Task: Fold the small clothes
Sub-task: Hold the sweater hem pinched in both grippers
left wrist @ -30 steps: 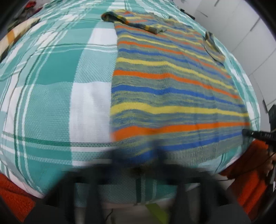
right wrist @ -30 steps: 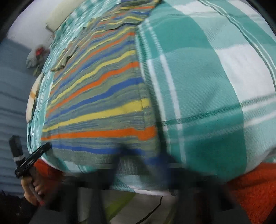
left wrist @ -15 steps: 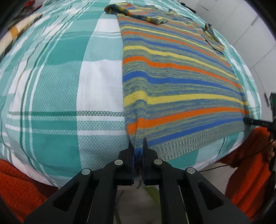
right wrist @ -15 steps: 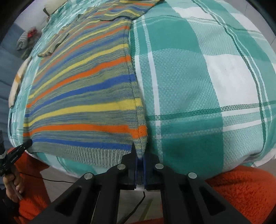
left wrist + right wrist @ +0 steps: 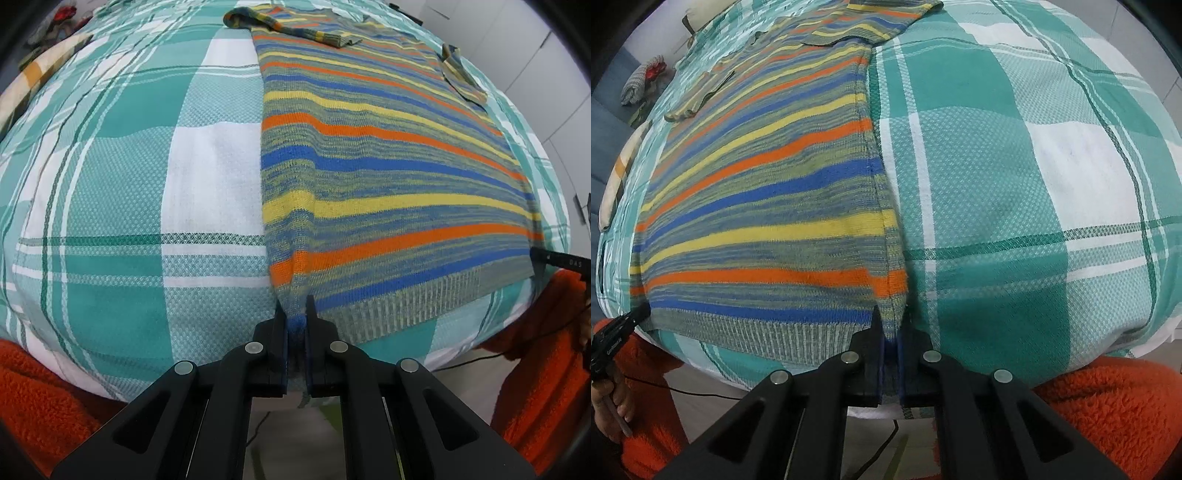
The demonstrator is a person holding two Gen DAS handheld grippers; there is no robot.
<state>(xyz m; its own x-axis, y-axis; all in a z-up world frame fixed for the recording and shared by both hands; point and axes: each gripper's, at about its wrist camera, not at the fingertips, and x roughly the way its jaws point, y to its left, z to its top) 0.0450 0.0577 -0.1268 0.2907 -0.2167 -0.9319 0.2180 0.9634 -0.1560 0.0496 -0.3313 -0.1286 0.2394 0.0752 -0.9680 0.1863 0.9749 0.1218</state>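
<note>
A small knitted sweater (image 5: 388, 155) with orange, yellow and blue stripes lies flat on a teal-and-white checked bedspread (image 5: 122, 192). Its ribbed hem faces me and both sleeves are folded in over the chest at the far end. My left gripper (image 5: 295, 314) is shut on the hem's left corner. My right gripper (image 5: 888, 325) is shut on the sweater's (image 5: 768, 206) right hem corner. Each gripper's tip shows at the edge of the other view, at the opposite corner. The pinched corners are pulled taut toward the bed's near edge.
Orange fleece sleeves (image 5: 1108, 413) of the person flank both grippers below the bed edge. A thin black cable (image 5: 701, 395) hangs over the pale floor. A bundle of other clothes (image 5: 642, 79) sits far left, beyond the bedspread (image 5: 1015, 184). White cupboard doors (image 5: 524, 55) stand behind.
The blur of a second ago has gone. Both grippers now hold still on the hem corners, and the sweater's lower edge lies a little nearer the bed's front edge and straighter.
</note>
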